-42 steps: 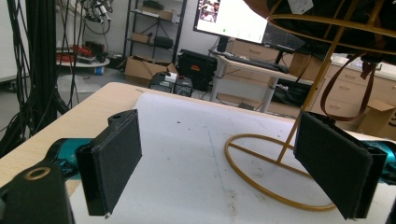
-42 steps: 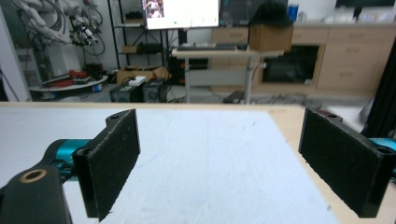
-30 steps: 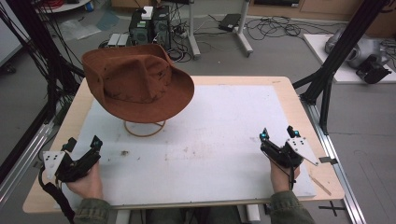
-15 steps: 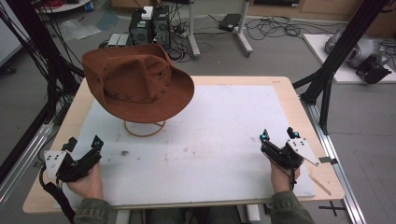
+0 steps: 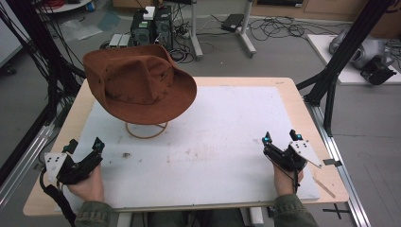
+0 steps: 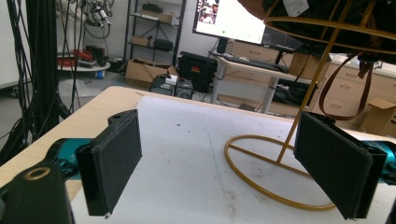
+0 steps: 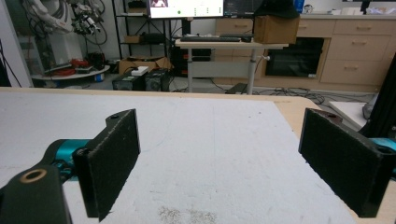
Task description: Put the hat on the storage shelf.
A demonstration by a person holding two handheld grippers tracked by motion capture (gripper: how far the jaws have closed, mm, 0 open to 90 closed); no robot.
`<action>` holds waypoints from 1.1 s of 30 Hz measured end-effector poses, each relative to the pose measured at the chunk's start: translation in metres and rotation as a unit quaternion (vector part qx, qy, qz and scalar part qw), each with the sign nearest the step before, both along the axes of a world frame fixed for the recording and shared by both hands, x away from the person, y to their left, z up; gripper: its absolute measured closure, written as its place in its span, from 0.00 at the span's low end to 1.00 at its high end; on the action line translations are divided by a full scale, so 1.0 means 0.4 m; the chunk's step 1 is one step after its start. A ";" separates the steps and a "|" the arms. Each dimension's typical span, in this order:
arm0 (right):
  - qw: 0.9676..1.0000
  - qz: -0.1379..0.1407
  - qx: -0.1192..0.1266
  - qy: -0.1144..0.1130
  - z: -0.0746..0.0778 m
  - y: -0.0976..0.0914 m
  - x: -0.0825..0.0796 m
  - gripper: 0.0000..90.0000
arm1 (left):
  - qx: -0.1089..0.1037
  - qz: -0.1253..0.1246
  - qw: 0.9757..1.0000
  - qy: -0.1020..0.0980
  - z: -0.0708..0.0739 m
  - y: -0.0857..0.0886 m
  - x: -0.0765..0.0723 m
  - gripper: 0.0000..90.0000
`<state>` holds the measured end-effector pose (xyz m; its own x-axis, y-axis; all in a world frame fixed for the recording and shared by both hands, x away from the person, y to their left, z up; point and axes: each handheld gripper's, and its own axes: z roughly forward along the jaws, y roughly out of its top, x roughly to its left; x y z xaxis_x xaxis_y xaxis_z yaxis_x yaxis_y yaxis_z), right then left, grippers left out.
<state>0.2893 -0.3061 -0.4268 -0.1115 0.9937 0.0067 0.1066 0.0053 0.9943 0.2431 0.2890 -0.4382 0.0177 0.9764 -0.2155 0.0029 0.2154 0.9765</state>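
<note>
While you rest both hands at the near edge of the table (image 5: 293,94), neither claw holds anything. Your left claw (image 5: 85,145) sits at the near left corner with its jaws spread wide; in the left gripper view the black pads (image 6: 112,163) stand well apart with bare table surface between them. Your right claw (image 5: 281,138) sits at the near right, likewise spread, and the right gripper view shows its pads (image 7: 112,158) parted over the white mat (image 5: 213,142).

The brown hat (image 5: 139,85) is at the far left of the table, perched crown-up on a gold wire stand (image 5: 146,131). The stand lifts the brim off the surface, which likely keeps the hat in shape and leaves room for a claw to reach under the brim. Its ring base (image 6: 275,172) lies flat on the mat, and a brown strap (image 6: 345,93) hangs loose beneath the hat.

Your left claw points toward the stand, near but not touching it; the right is well apart from the hat. Judged from this, the work has not begun, and the left side is better placed for the first reach.
</note>
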 end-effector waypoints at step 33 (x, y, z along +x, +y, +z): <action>1.000 0.010 0.004 0.017 -0.012 0.001 0.007 0.13 | 0.003 0.001 1.000 0.003 -0.001 0.004 0.000 0.17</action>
<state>0.2921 -0.3057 -0.4316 -0.1318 0.9911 0.0186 0.1411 0.0002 0.9900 0.2431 0.2908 -0.4385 0.0138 0.9776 -0.2099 0.0092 0.2098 0.9777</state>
